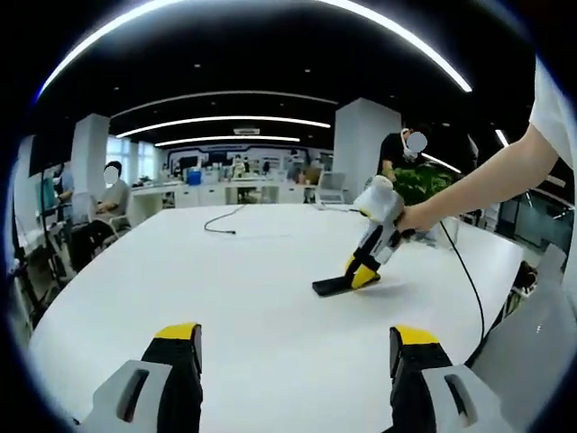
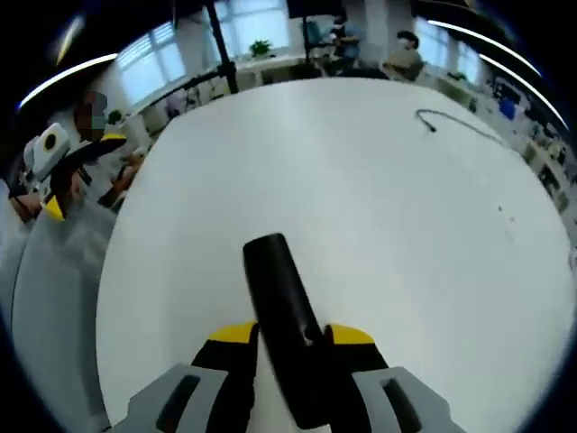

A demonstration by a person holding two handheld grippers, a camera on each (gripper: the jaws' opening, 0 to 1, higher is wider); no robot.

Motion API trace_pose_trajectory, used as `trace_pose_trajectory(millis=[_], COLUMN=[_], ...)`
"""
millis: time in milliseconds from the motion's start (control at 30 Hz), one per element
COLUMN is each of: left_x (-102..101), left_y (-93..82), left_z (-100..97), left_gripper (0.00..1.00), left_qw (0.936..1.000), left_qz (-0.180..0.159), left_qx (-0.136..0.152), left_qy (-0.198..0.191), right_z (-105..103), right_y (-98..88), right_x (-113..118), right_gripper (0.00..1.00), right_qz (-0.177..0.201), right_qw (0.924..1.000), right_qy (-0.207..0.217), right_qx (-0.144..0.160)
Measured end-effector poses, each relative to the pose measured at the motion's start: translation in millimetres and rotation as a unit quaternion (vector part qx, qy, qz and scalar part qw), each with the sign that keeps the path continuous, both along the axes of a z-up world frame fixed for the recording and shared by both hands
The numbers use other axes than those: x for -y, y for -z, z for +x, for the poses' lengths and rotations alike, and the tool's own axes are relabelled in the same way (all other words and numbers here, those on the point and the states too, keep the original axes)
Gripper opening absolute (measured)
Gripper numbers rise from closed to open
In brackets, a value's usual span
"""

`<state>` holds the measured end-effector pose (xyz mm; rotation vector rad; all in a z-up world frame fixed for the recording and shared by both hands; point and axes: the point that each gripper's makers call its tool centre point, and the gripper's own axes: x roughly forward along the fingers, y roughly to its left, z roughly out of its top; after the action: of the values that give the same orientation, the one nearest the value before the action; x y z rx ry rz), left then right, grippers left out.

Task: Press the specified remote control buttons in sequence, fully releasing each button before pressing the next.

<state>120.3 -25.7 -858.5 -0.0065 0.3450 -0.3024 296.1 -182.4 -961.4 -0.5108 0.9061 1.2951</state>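
1. On the white table [image 1: 270, 298] we find the remote [image 2: 287, 316] lying flat, the right gripper [image 2: 290, 341] tilted down over it, jaws nearly closed around its sides.
2. We see the left gripper [image 1: 293, 347] wide open, empty, well apart.
3. We judge pressing underway; next needs full release.

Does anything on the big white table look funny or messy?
Nothing is spilled or broken. The black remote lies flat between the right gripper jaws. A loose black cable trails alone across the white table, plugged into nothing visible.
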Motion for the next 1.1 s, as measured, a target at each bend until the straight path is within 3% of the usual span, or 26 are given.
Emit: trace_pose_trajectory(millis=[100, 167, 267, 367, 500, 633, 733, 800, 967, 1100], left_x=[0.3, -1.1, -0.3, 0.1, -1.4, -1.2, -1.1, -0.8, 0.1, 1.0], left_y=[-0.4, 0.3, 1.7, 2.1, 3.2, 7.1, 6.2, 5.9, 7.5, 6.5], left_z=[0.1, 0.4, 0.0, 0.0, 0.1, -0.7, -0.5, -0.3, -0.7, -0.7], left_gripper=[0.89, 0.89, 0.88, 0.88, 0.87, 0.87, 0.87, 0.87, 0.87, 0.87], left_qw=[1.0000, 1.0000, 1.0000, 1.0000, 1.0000, 0.9998, 0.9999, 0.9999, 0.9998, 0.9999], left_qz=[0.005, 0.006, 0.008, 0.009, 0.007, 0.010, 0.010, 0.007, 0.009, 0.007], left_qx=[0.003, 0.002, -0.002, -0.002, -0.004, -0.014, -0.012, -0.012, -0.015, -0.013], left_qy=[0.002, -0.002, 0.000, 0.001, -0.003, -0.001, -0.001, -0.001, 0.002, 0.004], right_z=[3.0, 7.9, 15.7, 25.4, 43.3, 41.1, 43.3, 40.9, 23.9, 1.3], right_y=[-2.4, -4.5, -11.1, -19.2, -32.9, -44.0, -53.6, -57.8, -64.1, -63.7], right_x=[-4.7, -5.6, -5.8, -3.0, 8.2, 12.6, 18.9, 26.3, 30.7, 34.6], right_gripper=[0.40, 0.50, 0.63, 0.71, 0.84, 0.92, 0.99, 0.99, 0.99, 0.99], right_qz=[0.045, 0.077, 0.123, 0.169, 0.203, 0.211, 0.233, 0.235, 0.246, 0.233], right_qw=[0.9975, 0.9915, 0.9780, 0.9598, 0.9379, 0.9291, 0.9128, 0.9065, 0.9031, 0.9102], right_qy=[0.055, 0.103, 0.166, 0.222, 0.281, 0.302, 0.333, 0.346, 0.348, 0.335], right_qx=[-0.006, -0.017, -0.028, -0.028, 0.010, 0.030, 0.042, 0.054, 0.053, 0.072])
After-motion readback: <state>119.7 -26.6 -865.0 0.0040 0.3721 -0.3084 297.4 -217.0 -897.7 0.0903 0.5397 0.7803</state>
